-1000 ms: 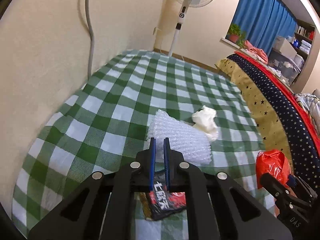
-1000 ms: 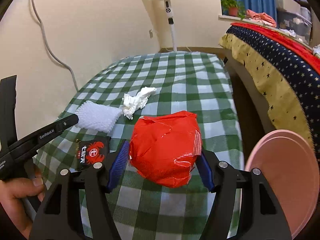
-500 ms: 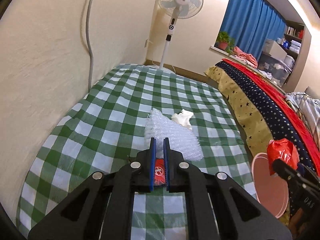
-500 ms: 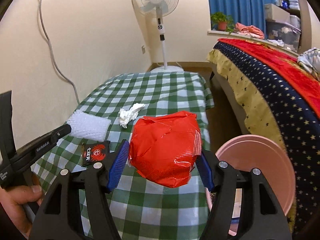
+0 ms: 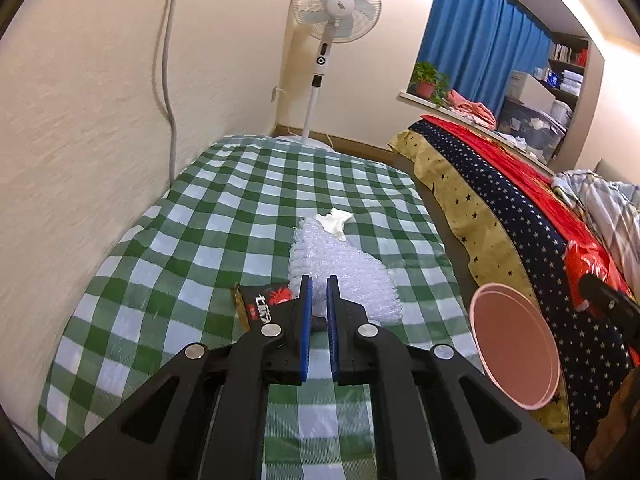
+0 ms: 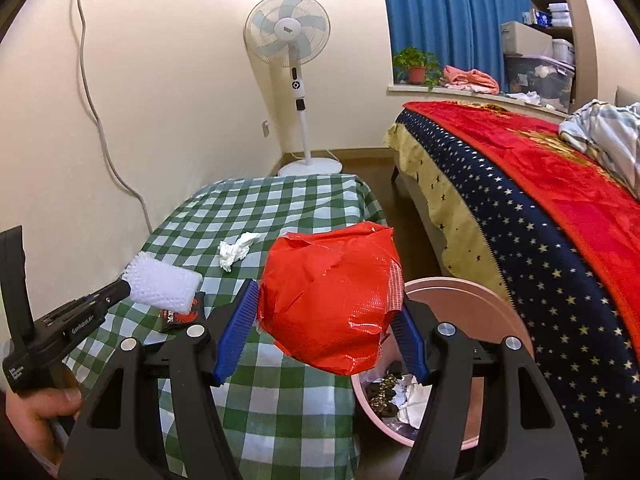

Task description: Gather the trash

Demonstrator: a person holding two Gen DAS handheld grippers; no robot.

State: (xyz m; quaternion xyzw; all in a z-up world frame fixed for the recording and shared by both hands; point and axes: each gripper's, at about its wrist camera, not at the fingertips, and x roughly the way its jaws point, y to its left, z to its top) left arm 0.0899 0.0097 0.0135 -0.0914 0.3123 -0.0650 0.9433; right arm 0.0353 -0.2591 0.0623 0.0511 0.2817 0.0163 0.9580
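Observation:
My right gripper [image 6: 326, 314] is shut on a crumpled red plastic bag [image 6: 330, 298] and holds it in the air over the near rim of a pink bin [image 6: 500, 312]; the bag also shows in the left wrist view [image 5: 586, 268]. My left gripper [image 5: 317, 284] is shut on the near edge of a white bubble-wrap sheet [image 5: 340, 268], lifted off the green checked table [image 5: 200, 240]; the sheet shows in the right wrist view [image 6: 162, 282]. A black-and-red snack wrapper [image 5: 260, 306] and a crumpled white tissue [image 5: 334, 222] lie on the table.
The pink bin [image 5: 516, 344] stands on the floor between the table and a bed with a starred cover [image 5: 500, 208]; it holds some trash [image 6: 394, 394]. A standing fan [image 5: 334, 4] is beyond the table's far end. A wall runs along the left.
Both grippers have risen and pulled back. The right one has carried the red bag rightward from over the table to over the bin. The left one has lifted the bubble wrap.

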